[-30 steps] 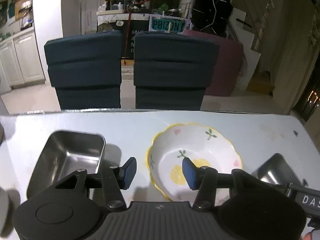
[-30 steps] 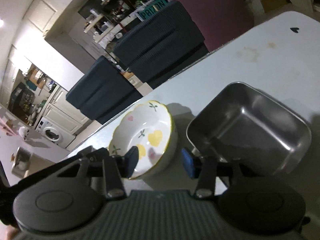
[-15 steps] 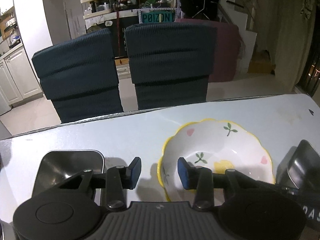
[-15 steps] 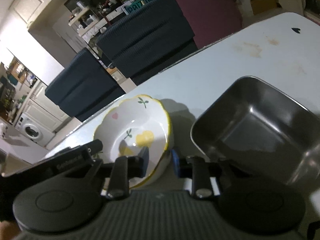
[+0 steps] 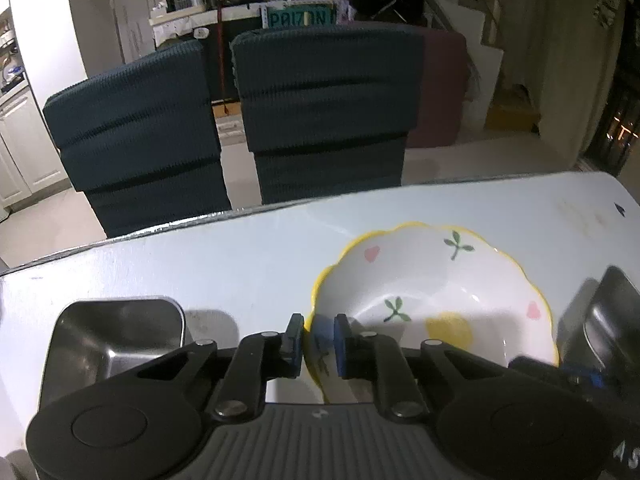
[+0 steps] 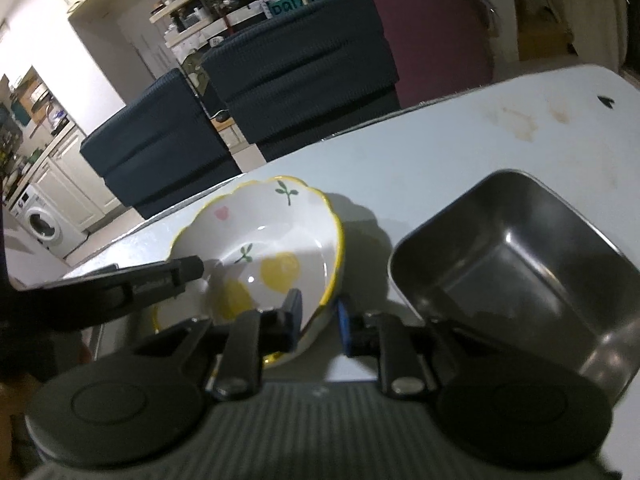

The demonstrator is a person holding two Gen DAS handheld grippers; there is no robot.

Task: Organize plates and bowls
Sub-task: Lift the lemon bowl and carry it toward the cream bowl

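On the pale table [image 5: 248, 256], the flowered ceramic bowl [image 5: 432, 292] with its yellow scalloped rim sits between two square steel trays, and both your grippers have hold of it. Your left gripper [image 5: 318, 342] is closed narrow on the bowl's left rim, one blue pad outside the wall and one inside. Your right gripper [image 6: 318, 320] straddles the opposite rim: its left pad is inside the bowl, its right pad outside, and the gap looks a little wider than the rim, so you cannot tell from here whether it is truly clamped.

Just to the left of your left gripper lies the left steel tray [image 5: 120, 332], close beside the bowl but apart from it. The right steel tray [image 6: 520, 256] sits just beside the bowl on the other side, its near corner next to your right gripper's outer finger; it crowds that side. In the right wrist view the left gripper's black arm reaches across the bowl's near-left edge.

Beyond the far table edge stand two dark blue chairs [image 5: 320, 120], with a maroon seat [image 5: 444, 92] behind them. A small dark heart mark [image 6: 606, 101] shows near the table's far right corner.
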